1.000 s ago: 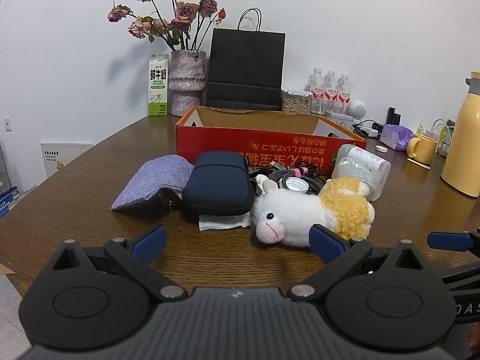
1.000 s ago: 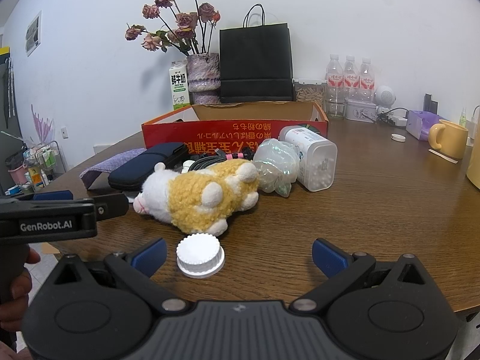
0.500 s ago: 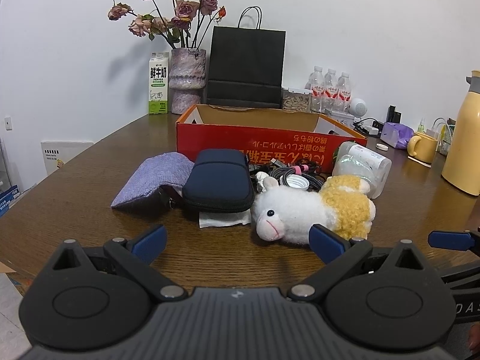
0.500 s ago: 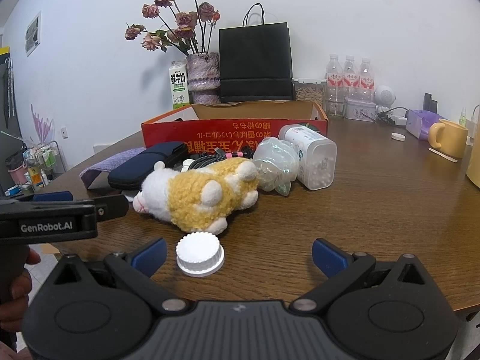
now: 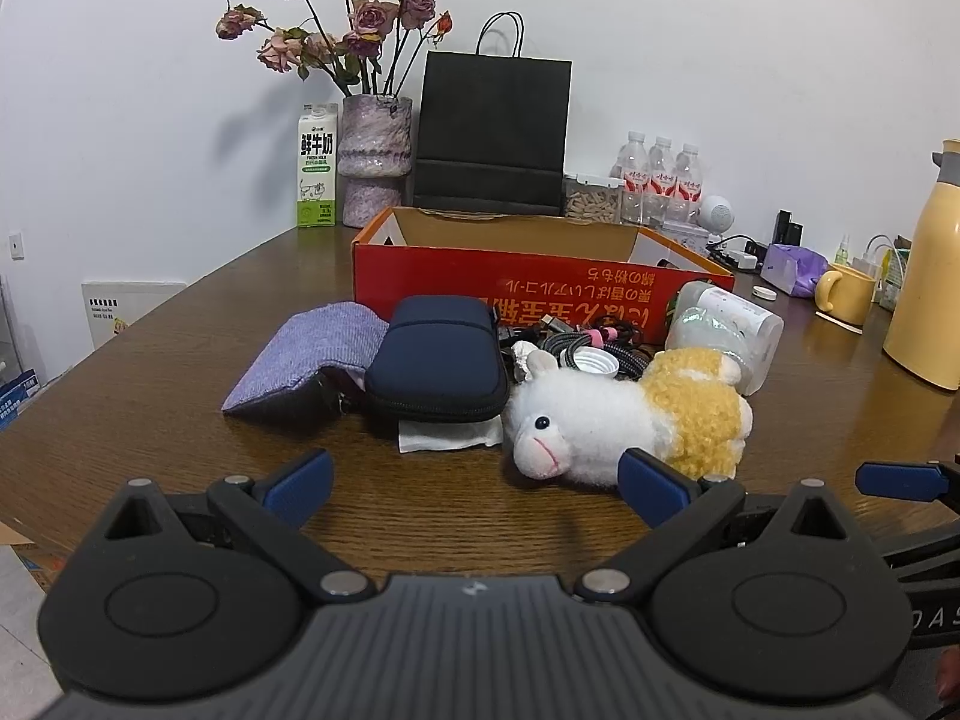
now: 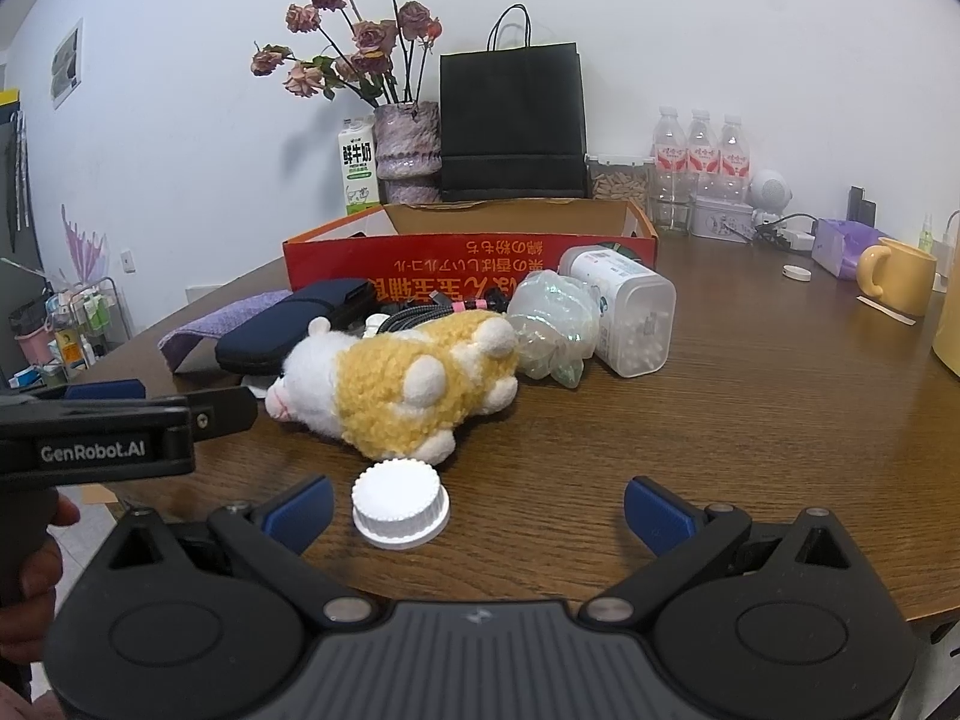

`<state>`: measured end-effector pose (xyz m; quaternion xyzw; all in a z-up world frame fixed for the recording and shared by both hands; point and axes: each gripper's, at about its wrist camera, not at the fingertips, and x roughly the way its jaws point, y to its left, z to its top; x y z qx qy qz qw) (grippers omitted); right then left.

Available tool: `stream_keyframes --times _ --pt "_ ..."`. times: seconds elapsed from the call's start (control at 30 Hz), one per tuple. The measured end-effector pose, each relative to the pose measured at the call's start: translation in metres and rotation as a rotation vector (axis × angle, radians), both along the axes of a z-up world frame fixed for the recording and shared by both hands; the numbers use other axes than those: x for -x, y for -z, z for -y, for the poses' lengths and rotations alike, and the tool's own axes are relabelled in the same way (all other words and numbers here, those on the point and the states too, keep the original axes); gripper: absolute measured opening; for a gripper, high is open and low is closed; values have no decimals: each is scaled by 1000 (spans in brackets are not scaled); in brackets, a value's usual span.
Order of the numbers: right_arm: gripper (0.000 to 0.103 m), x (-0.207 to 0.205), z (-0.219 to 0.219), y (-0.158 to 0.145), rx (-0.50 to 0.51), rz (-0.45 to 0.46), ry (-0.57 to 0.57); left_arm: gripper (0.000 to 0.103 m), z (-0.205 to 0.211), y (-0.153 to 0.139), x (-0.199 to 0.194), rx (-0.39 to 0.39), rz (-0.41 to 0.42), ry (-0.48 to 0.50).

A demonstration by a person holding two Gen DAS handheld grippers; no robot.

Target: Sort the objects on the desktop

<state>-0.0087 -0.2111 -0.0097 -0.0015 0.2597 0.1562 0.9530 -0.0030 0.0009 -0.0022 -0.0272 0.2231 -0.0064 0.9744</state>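
Observation:
A white and yellow plush sheep (image 5: 624, 420) lies on the wooden table, also in the right wrist view (image 6: 408, 384). Behind it lie a navy zip case (image 5: 438, 357), a purple cloth pouch (image 5: 312, 351), coiled cables (image 5: 576, 342), a crumpled plastic bag (image 6: 552, 324) and a white jar on its side (image 6: 624, 309). A red cardboard box (image 5: 540, 276) stands open behind them. A white screw cap (image 6: 401, 504) lies between my right gripper's open fingers. My left gripper (image 5: 477, 483) is open and empty, short of the sheep. My right gripper (image 6: 477, 510) is open.
At the back stand a milk carton (image 5: 316, 174), a flower vase (image 5: 375, 162), a black paper bag (image 5: 492, 132) and water bottles (image 5: 660, 180). A yellow mug (image 5: 846, 294) and a yellow flask (image 5: 927, 276) stand at the right.
Both grippers have crept slightly forward towards the objects. Nothing was taken hold of.

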Motion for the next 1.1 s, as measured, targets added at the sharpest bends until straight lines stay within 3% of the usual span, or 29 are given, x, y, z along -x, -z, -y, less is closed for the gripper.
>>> stream_keyframes --times 0.77,1.1 --pt "103 1 -1 2 9 24 4 103 -1 6 0 22 5 8" --pt "103 -5 -7 8 29 -10 -26 103 -3 6 -2 22 -4 -3"
